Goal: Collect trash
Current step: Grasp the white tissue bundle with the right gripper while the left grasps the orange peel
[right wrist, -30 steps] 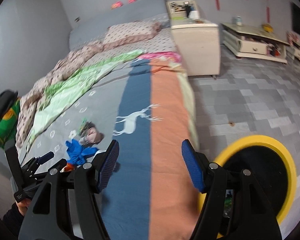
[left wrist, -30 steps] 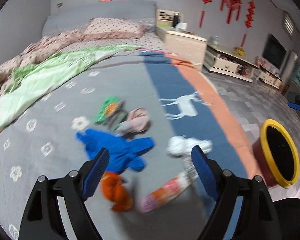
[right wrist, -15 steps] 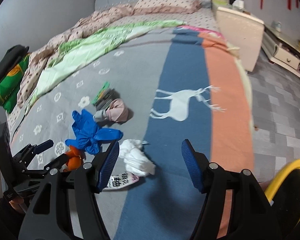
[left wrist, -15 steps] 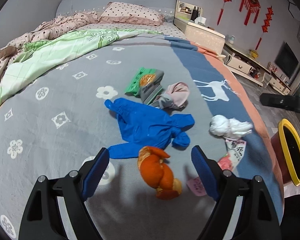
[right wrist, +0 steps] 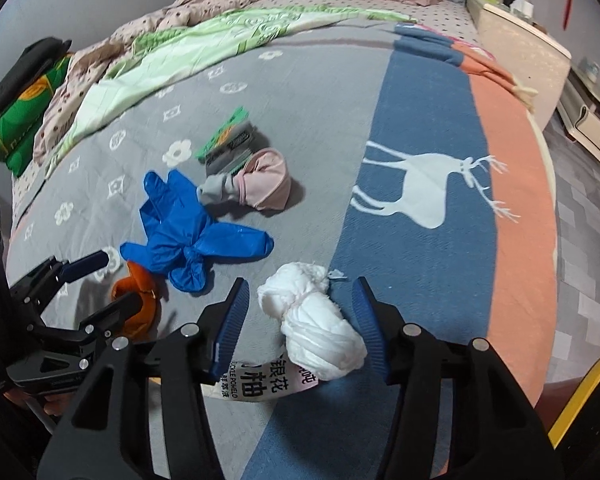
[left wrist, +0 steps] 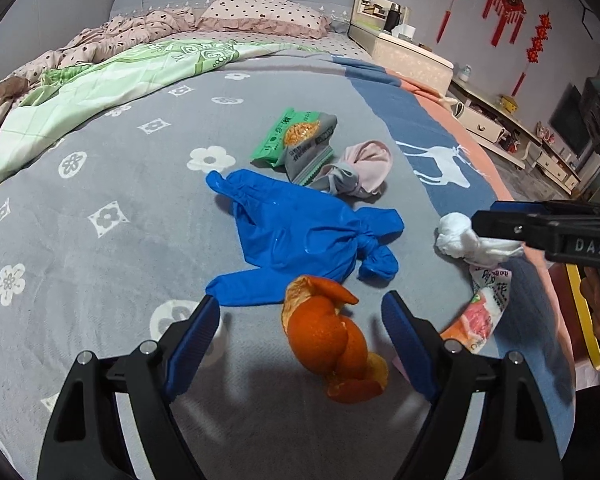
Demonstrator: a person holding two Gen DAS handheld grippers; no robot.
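— Blue fingers on the right gripper (right wrist: 298,320) are spread wide around the white tissue wad (right wrist: 314,320) on the bed blanket (right wrist: 332,120).
— And the left gripper (left wrist: 300,332)?
— Wide apart too, around the orange peel (left wrist: 332,344).

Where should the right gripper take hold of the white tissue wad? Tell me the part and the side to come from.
Grip the fat rounded lobe of the white tissue wad, just below its pinched waist. Come straight down from above with the right gripper, whose open fingers already straddle it. The wad lies lengthwise between them, so closing across its narrow width should catch it without snagging the wrapper underneath.
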